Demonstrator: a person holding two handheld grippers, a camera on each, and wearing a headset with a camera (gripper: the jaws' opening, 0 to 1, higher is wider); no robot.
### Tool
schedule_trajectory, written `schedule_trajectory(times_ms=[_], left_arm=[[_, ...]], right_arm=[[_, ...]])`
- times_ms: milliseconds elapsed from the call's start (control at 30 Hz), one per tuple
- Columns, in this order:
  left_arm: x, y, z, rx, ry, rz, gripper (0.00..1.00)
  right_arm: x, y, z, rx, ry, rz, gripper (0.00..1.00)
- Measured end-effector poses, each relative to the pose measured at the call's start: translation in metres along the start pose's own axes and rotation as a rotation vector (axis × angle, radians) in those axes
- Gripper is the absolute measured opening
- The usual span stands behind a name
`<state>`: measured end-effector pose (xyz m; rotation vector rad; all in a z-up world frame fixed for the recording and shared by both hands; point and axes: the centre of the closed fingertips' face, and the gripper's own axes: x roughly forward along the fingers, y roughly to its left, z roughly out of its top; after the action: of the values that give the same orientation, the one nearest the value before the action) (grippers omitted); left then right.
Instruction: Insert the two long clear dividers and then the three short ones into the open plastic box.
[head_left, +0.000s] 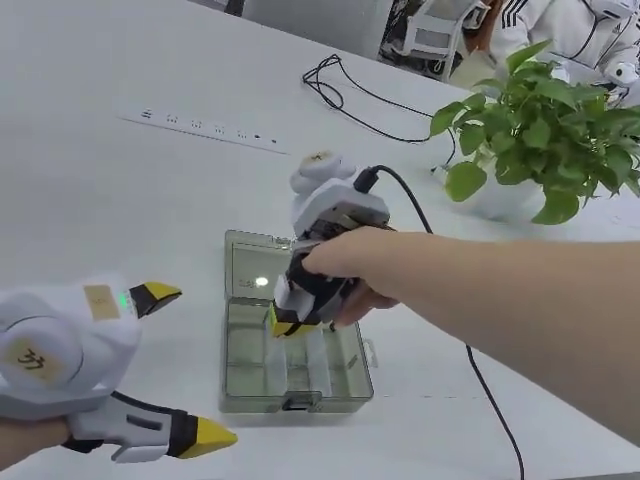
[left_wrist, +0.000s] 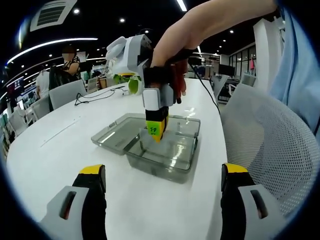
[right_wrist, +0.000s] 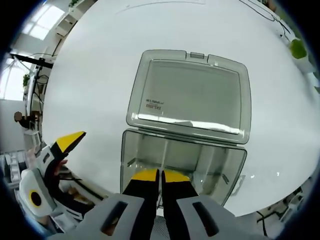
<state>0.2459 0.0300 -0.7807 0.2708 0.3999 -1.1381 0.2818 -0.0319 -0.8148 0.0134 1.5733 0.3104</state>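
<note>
Dividers (head_left: 318, 365) looked thin, light, slippery: probably best pinched by the top edge. Right gripper (right_wrist: 160, 174) sat closed inside plastic box (head_left: 228, 360); left gripper (head_left: 190, 363) open at eight o'clock.

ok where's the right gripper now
In the head view the right gripper is mid-frame, tips pointing down over the tray of the open plastic box, with the left gripper at lower left.

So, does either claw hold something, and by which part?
The left claw is open and empty. The right claw is pressed shut inside the plastic box; whether anything thin and clear is pinched there cannot be told.
</note>
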Motion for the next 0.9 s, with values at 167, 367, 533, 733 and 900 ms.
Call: schedule_trajectory(times_ms=[167, 367, 533, 733, 900], left_arm=[[-0.0014, 0.0008, -0.0006, -0.005, 0.001, 0.003, 0.98], [-0.0023, 0.0018, -0.0021, -0.009, 0.005, 0.007, 0.98], [-0.0029, 0.0025, -0.0018, -0.008, 0.004, 0.012, 0.98], [-0.0040, 0.0023, -0.0011, -0.008, 0.006, 0.014, 0.98], [-0.0048, 0.0021, -0.0015, -0.006, 0.011, 0.016, 0.98]], right_arm=[[0.0031, -0.0006, -0.0005, -0.029, -0.001, -0.013, 0.03], [0.0074, -0.0012, -0.0010, -0.072, 0.001, -0.025, 0.04], [0.0071, -0.0028, -0.0005, -0.077, -0.003, -0.019, 0.04], [0.0070, -0.0019, 0.0008, -0.101, -0.010, -0.012, 0.05], [0.0063, -0.0004, 0.0015, -0.120, -0.021, 0.006, 0.05]])
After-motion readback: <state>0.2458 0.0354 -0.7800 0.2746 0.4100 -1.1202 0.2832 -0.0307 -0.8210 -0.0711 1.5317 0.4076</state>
